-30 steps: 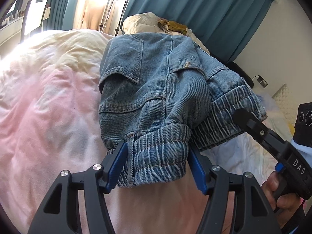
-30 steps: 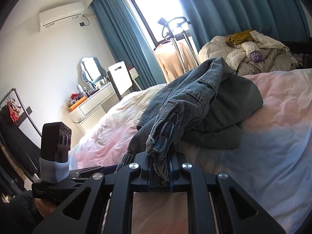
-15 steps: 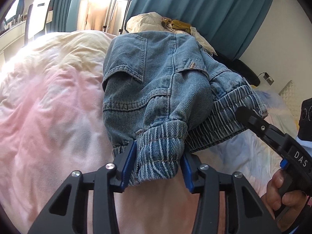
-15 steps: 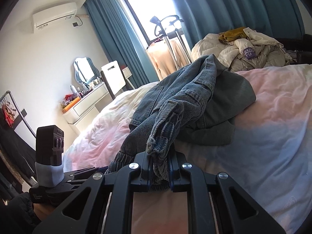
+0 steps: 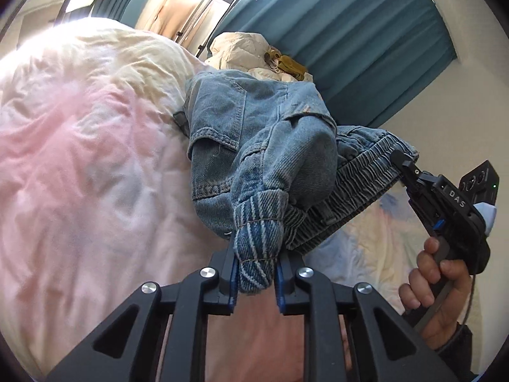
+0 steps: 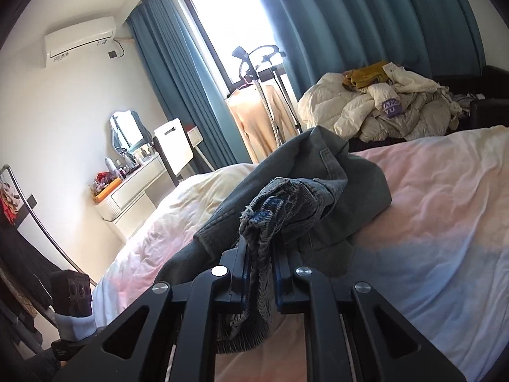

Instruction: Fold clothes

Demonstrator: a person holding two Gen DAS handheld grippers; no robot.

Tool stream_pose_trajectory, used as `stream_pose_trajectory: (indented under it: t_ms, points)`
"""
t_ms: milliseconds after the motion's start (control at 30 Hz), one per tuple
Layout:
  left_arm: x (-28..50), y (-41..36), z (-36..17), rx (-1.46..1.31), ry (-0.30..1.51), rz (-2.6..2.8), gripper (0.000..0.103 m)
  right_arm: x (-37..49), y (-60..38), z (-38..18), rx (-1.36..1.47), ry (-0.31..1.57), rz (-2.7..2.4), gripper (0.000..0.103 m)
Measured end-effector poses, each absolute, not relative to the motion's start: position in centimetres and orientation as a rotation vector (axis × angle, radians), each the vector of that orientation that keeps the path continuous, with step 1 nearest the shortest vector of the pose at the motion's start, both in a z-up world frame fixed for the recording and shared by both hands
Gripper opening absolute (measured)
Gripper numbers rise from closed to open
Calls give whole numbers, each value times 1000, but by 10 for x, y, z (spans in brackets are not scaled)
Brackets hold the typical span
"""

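Blue denim jeans lie bunched on the bed, their near edge lifted. My left gripper is closing, its blue pads pressing a rolled piece of the striped elastic waistband between them. Along the same waistband to the right, my right gripper pinches the far end, with a person's hand on its handle. In the right wrist view, my right gripper is shut on a frayed fold of the jeans, which hangs down through the jaws. The left gripper's camera block shows at the lower left.
A pink and white duvet covers the bed. A pile of cream jackets sits beyond the bed's far end. A clothes stand with a beige garment stands by the window. A dressing table and a white chair are at the left.
The left jaws have narrowed from wide apart onto the rolled waistband. Both grippers have risen, lifting the near edge of the jeans off the duvet, and the left view has rolled.
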State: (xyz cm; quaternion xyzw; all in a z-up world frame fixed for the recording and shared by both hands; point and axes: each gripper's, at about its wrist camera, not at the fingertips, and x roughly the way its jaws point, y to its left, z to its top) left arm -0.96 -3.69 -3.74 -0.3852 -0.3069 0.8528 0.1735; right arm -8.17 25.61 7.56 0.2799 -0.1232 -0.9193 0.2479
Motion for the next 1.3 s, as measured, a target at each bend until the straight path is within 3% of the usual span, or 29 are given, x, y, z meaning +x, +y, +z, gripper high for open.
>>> stream_pose_trajectory:
  t_ms: [167,500,667,933,1167,1300]
  points:
    - [-1,13,-41,-1079,-927,2216,15,-90,295,127,667,-283,-2585,10]
    - [-41,205,-30,-1029,-752,2030,13,-124,401,198,604,-181,-2775,9]
    - [-88,303,-22,-1008,-674,1952,13,-161,468,205,619,-129,-2883,8]
    - [-144,431,-57,-1023,-558,1874,13,-239,585,155,767,-44,-3060,8]
    - [-184,487,-120,-1118,-418,1889,13,-296,639,50,979,3,-3088,9]
    - [-190,494,-127,-1131,-376,1898,13,-322,661,-1,1077,-40,-3105,9]
